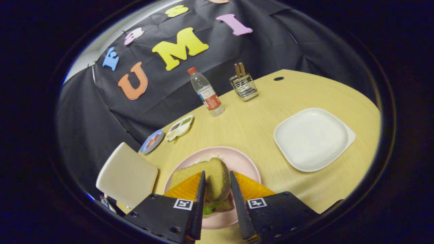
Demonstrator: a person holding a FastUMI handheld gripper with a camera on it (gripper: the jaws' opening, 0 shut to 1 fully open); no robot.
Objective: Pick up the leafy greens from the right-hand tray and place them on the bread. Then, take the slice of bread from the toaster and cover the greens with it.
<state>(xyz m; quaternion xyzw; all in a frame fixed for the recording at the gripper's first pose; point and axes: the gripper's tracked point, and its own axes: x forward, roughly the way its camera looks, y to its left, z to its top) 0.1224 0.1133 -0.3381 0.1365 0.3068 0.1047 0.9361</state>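
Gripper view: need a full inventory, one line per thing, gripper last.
table: 1, light wood, under everything
pink plate: 1, pink, just ahead of the fingers
bread slice: 1, tan, between the fingers, over greens on the pink plate
white plate: 1, white, square, right of the pink plate
water bottle: 1, clear, red cap, far side by the wall
wire holder: 1, metal, right of the bottle
small dishes: 2, blue and white, left edge of the table
chair: 1, cream, left of the table
gripper: 1, fingers flank the bread; contact unclear
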